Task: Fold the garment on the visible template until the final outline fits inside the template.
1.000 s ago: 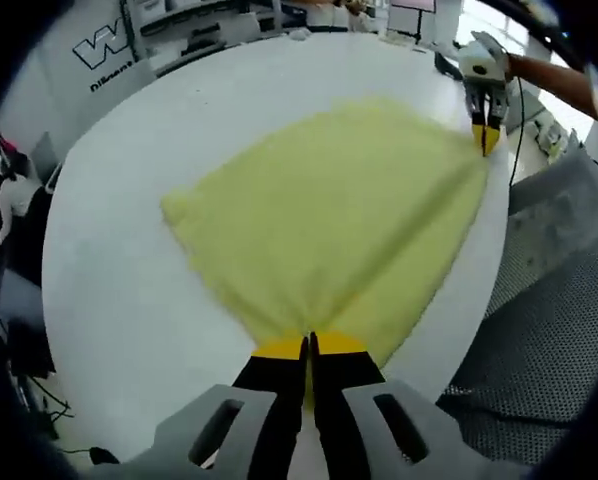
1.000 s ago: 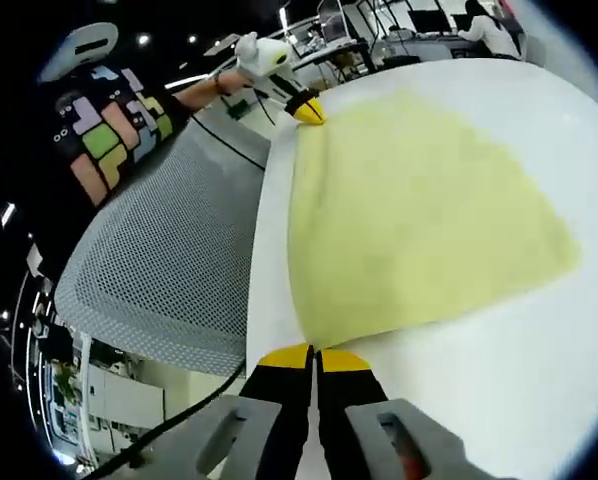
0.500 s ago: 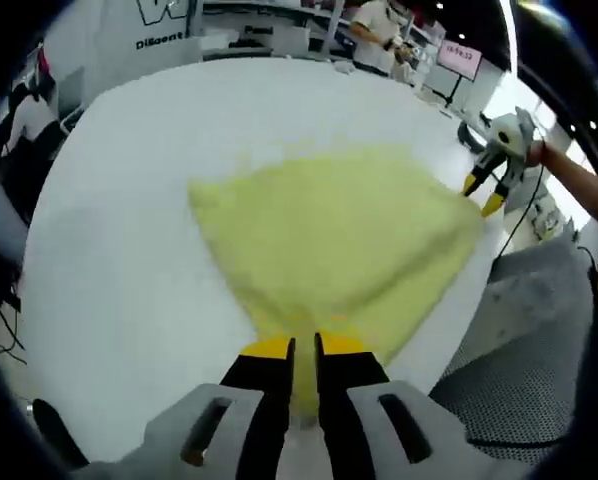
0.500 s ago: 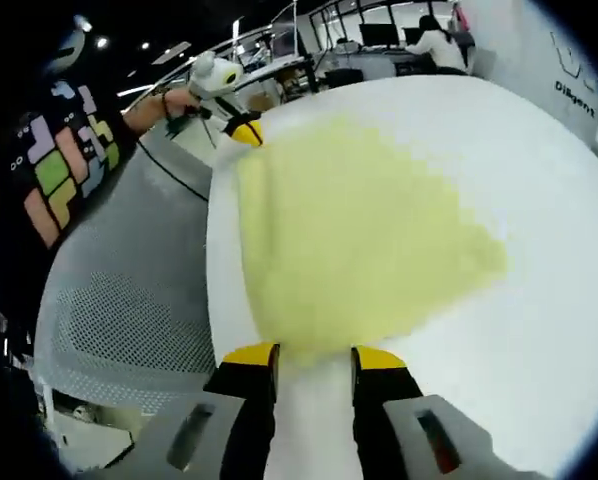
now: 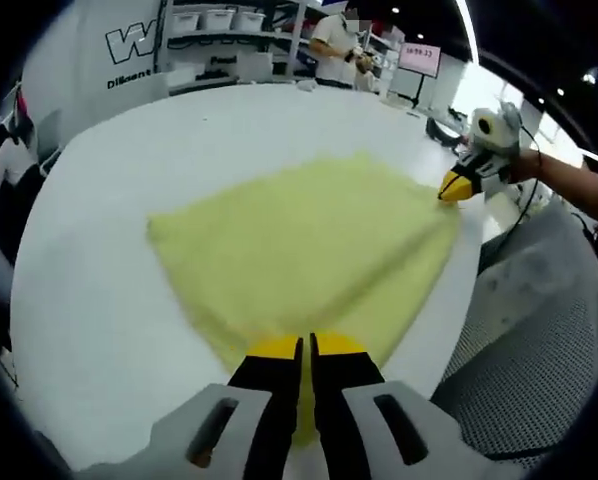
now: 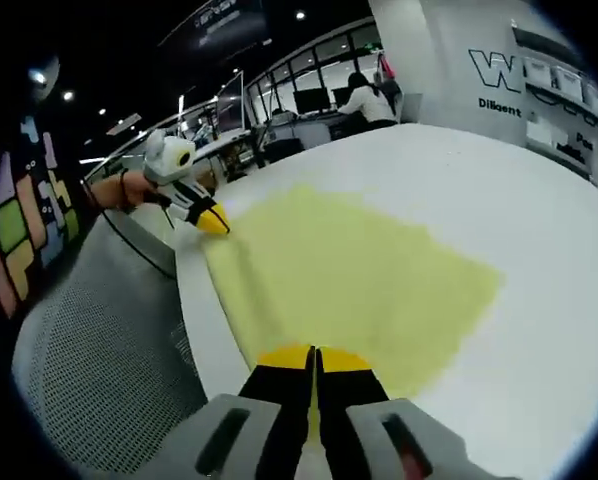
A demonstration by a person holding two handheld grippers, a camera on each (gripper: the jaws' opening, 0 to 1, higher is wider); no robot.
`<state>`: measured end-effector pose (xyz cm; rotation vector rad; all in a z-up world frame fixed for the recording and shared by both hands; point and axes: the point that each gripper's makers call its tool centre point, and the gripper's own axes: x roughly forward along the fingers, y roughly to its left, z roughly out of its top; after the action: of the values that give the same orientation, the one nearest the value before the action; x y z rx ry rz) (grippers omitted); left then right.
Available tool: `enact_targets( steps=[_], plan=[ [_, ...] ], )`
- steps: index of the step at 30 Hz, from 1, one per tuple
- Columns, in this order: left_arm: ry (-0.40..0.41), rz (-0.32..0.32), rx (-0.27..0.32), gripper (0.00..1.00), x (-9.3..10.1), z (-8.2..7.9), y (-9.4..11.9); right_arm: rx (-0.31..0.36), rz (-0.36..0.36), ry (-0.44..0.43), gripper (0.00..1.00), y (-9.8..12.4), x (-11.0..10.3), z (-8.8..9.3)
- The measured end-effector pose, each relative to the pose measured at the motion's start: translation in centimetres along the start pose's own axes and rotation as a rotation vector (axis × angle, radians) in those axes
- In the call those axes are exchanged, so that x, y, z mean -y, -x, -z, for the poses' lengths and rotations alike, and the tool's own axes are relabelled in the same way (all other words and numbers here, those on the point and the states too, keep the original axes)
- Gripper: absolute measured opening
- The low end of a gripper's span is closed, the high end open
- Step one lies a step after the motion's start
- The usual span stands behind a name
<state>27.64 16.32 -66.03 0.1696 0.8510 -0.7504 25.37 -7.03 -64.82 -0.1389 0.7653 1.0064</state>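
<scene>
- Two corners of the yellow garment (image 5: 309, 250), lying on the white counter (image 5: 89, 300) near its edge, are pinched: left gripper (image 5: 307, 352) and right gripper (image 6: 314, 358) both have jaws closed on cloth
- One uneven pull could skew the fold or drag cloth over the edge
- Left gripper view shows shelving; right gripper view shows a mesh chair (image 6: 99, 340); I see no template outline

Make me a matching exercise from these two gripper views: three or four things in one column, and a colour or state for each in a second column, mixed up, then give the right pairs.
Things:
1. garment
2. table
3. left gripper
4. mesh chair back

Colours or states:
A. white, round
B. grey
C. pale yellow, lying flat
D. shut on a corner of the cloth

Pairs: 1-C, 2-A, 3-D, 4-B
</scene>
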Motion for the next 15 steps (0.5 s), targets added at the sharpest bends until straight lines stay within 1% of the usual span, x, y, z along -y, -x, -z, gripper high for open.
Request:
enact_targets(
  steps=[2,4,5,7,8,9,10,11,12,14,15],
  plan=[
    [-0.007,-0.005,-0.022,0.00,-0.1,0.6,0.0,-0.002,0.001,-0.002,0.00,-0.2,-0.4,0.5],
    [-0.032,-0.033,-0.040,0.00,-0.6,1.1,0.0,-0.006,0.010,-0.012,0.00,-0.3,-0.4,0.6],
    [-0.037,-0.035,-0.041,0.00,-0.6,1.3,0.0,-0.006,0.017,-0.018,0.00,-0.2,-0.2,0.7],
    [-0.028,-0.035,-0.034,0.00,-0.6,1.3,0.1,-0.028,0.033,-0.023,0.00,-0.1,0.1,1.1],
    [-0.039,-0.039,-0.034,0.00,-0.6,1.3,0.1,-0.070,0.069,-0.026,0.00,0.1,0.7,1.9],
    [-0.058,-0.042,-0.037,0.00,-0.6,1.3,0.1,-0.099,0.087,-0.002,0.00,0.1,1.1,2.4],
    [-0.081,-0.048,-0.043,0.00,-0.6,1.3,0.1,-0.097,0.097,0.003,0.00,0.2,1.3,2.3],
    [-0.078,-0.053,-0.051,0.00,-0.6,1.4,0.1,-0.079,0.087,-0.013,0.00,0.1,1.1,2.0],
    [-0.037,-0.072,-0.070,0.00,-0.8,1.4,0.2,-0.096,0.105,-0.010,0.00,0.2,1.2,2.1],
    [0.013,-0.091,-0.080,0.00,-0.9,1.5,0.2,-0.111,0.119,-0.002,0.00,0.2,1.3,2.2],
    [0.046,-0.104,-0.086,0.00,-1.0,1.5,0.3,-0.133,0.139,0.003,0.00,0.1,1.4,2.3]
  ],
)
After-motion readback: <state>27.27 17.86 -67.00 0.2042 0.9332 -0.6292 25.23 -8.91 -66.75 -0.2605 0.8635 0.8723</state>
